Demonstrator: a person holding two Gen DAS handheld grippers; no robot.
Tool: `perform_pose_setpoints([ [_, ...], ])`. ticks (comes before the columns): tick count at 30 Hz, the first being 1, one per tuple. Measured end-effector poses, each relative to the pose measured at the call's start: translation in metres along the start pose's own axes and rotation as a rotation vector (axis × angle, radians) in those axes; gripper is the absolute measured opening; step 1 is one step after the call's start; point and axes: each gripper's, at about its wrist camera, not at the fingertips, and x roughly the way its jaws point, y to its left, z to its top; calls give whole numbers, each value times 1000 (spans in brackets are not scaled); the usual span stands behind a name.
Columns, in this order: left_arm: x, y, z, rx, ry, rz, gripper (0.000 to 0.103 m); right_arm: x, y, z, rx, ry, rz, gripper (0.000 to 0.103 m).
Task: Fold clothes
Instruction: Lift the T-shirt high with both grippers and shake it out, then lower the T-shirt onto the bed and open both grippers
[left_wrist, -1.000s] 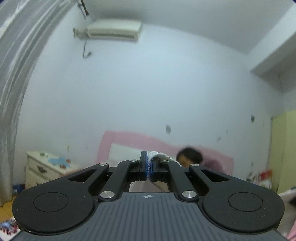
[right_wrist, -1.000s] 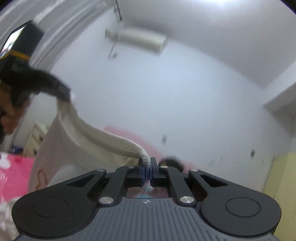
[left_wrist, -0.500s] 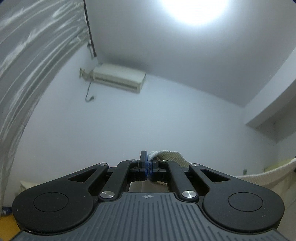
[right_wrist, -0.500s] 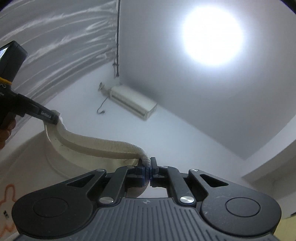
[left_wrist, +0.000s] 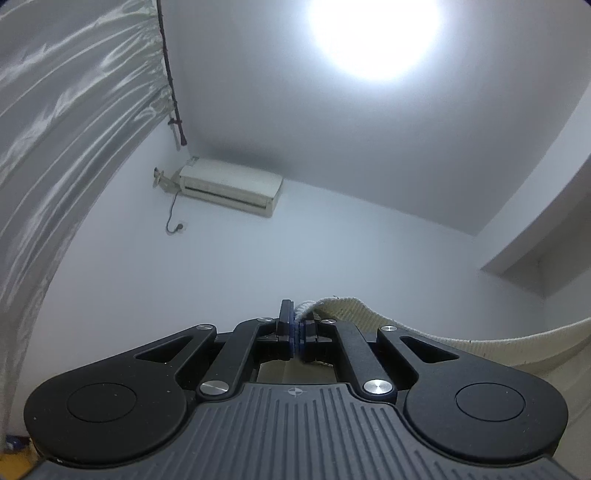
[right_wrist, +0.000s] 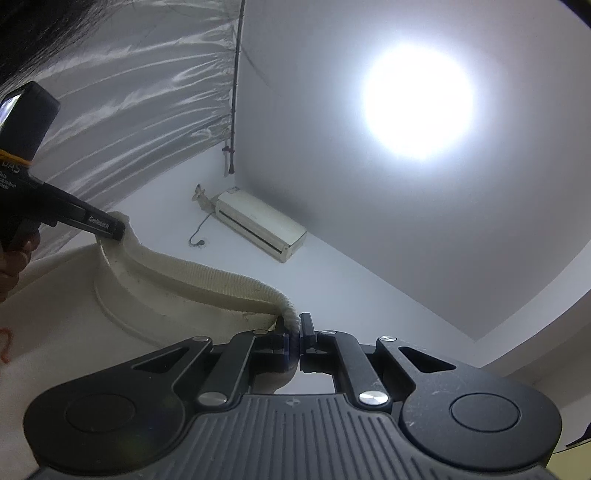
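A cream garment with a ribbed collar (right_wrist: 192, 275) hangs between both grippers, lifted high and tilted toward the ceiling. My right gripper (right_wrist: 294, 334) is shut on one end of the collar, and the cloth (right_wrist: 55, 314) drapes down to its left with a red print at the edge. In the right wrist view my left gripper (right_wrist: 116, 230) pinches the other end of the collar, with a hand (right_wrist: 14, 262) behind it. In the left wrist view my left gripper (left_wrist: 297, 325) is shut on the ribbed collar (left_wrist: 480, 339), which runs off to the right.
A wall air conditioner (left_wrist: 231, 190) hangs on the white wall beside a silvery curtain (left_wrist: 55, 129). A bright ceiling lamp (right_wrist: 417, 101) glares overhead. Dark hair (right_wrist: 33, 33) fills the top left corner of the right wrist view.
Both grippers rose and tilted upward with the garment: the bed and nightstand dropped out of view, ceiling and lamp came in. Both grips on the collar held.
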Motion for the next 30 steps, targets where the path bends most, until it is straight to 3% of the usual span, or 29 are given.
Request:
perform_pose_setpoints([
  [7, 44, 16, -52, 39, 121, 62, 1, 39, 33, -57, -18, 118, 86, 6],
  [12, 96, 36, -116, 101, 216, 122, 1, 85, 75, -127, -26, 219, 144, 6],
  [17, 148, 61, -204, 189, 316, 193, 1, 131, 130, -215, -26, 346, 224, 6],
  [22, 190, 94, -300, 295, 463, 276, 1, 165, 201, -301, -47, 447, 311, 6],
  [26, 199, 123, -363, 355, 587, 332, 2, 182, 252, -359, -51, 529, 365, 6],
  [29, 200, 143, -408, 387, 731, 306, 3, 194, 286, -401, -16, 626, 414, 6],
  [30, 201, 149, -422, 392, 796, 274, 10, 197, 298, -416, -5, 674, 440, 6],
])
